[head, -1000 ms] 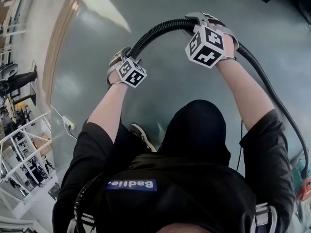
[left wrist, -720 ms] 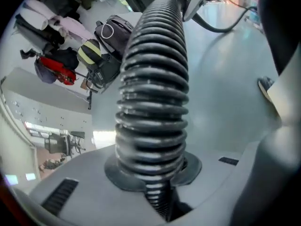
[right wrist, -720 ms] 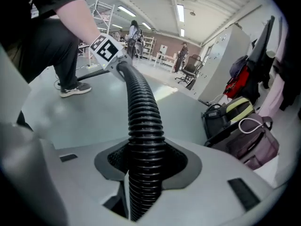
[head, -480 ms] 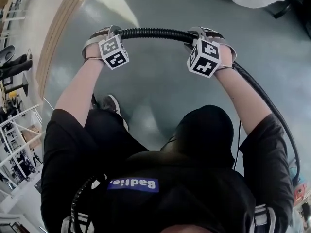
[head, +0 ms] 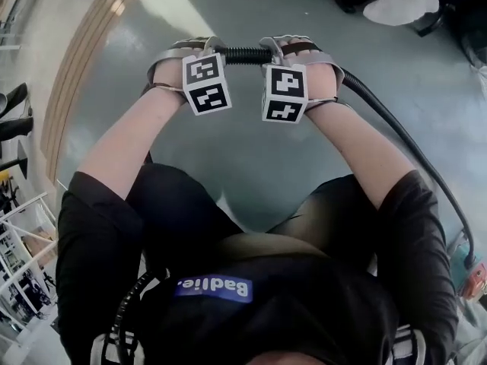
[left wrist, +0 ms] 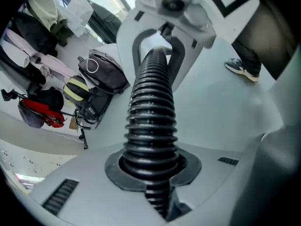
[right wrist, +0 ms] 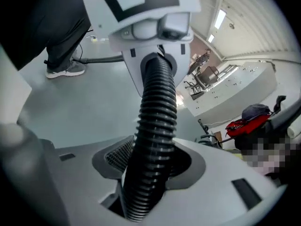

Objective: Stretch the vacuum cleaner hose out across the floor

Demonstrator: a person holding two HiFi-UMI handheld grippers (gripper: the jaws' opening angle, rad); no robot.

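Head view: left tool (head: 209,49) and right tool (head: 274,46) sit close together on the black hose (head: 247,55), which trails off beyond the right tool. Left gripper view: jaws clamp the hose. Right gripper view: jaws, just opening, loosely surround it.

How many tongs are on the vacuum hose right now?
2. The left tongs, jaws just closed, clamp the hose; the right tongs, right beside them, ring it loosely, jaws just opening. No others in view.
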